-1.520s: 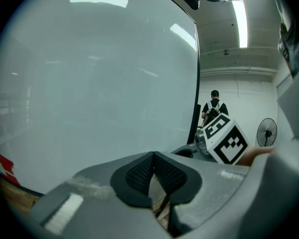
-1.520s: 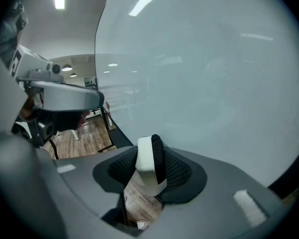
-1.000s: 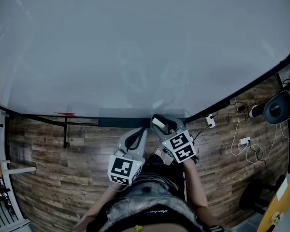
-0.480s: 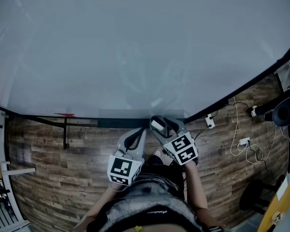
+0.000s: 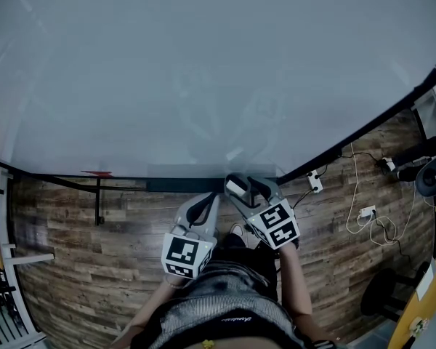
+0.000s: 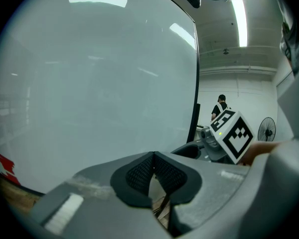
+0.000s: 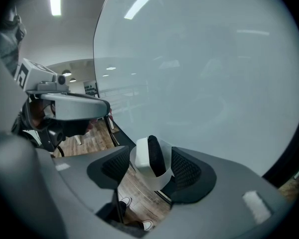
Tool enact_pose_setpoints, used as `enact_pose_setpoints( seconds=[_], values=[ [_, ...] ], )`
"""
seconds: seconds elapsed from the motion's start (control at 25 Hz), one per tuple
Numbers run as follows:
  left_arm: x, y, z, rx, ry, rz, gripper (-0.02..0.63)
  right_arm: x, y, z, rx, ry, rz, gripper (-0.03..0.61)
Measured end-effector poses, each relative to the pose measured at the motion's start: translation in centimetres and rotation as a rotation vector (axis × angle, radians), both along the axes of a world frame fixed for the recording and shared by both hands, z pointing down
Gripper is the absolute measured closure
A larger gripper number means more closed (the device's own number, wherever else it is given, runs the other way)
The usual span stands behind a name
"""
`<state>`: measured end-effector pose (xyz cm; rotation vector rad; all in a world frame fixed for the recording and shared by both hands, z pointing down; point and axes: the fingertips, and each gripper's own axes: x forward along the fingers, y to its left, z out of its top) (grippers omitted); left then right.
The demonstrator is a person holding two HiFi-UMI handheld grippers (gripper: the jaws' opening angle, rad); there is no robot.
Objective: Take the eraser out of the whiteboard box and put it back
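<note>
The eraser [image 7: 149, 159], white with a black felt strip, stands between the jaws of my right gripper [image 7: 150, 156]. It leans on the right pad [image 7: 185, 169], and a gap separates it from the left pad [image 7: 114, 167], so the jaws are open round it. In the head view the eraser [image 5: 237, 187] sits at the dark box ledge [image 5: 176, 185] along the whiteboard's [image 5: 203, 71] lower edge, inside my right gripper [image 5: 243, 189]. My left gripper [image 5: 202, 209] hangs just left of it, below the ledge. Its pads [image 6: 139, 171] meet at the tips with nothing between them.
A wooden floor [image 5: 80, 246] lies below the board. The board's stand leg [image 5: 99, 198] and a small red mark [image 5: 96, 172] are at the left. Cables and a power strip [image 5: 367, 213] lie at the right near a dark round device [image 5: 430, 177]. A person [image 6: 220, 106] stands far off.
My right gripper's jaws have spread and come off the eraser, which stays at the ledge. Neither hand has shifted noticeably.
</note>
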<state>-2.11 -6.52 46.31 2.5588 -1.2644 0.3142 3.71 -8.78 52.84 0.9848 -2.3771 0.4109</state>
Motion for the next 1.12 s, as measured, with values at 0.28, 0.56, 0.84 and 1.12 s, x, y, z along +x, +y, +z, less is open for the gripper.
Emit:
enact_pose_setpoints(
  seconds=[0.28,0.56,0.84,1.12],
  values=[
    [-0.1,0.2,0.7,-0.016,-0.02,0.011,0.612,0.3,0.6,-1.2,0.024,-0.046,-0.019,0.358],
    [0.2,0.4,0.7,-0.049,-0.017,0.02,0.612,0.3,1.6,-2.1,0.048,-0.08,-0.046,0.448],
    [0.3,0.4,0.7,-0.047,-0.02,0.031,0.612,-0.1,2.6,-2.5,0.063,-0.131,-0.056,0.575],
    [0.5,0.4,0.9,-0.045,-0.026,0.035,0.612,-0.9,3.2,-2.2,0.058,-0.144,-0.077,0.575]
  ],
)
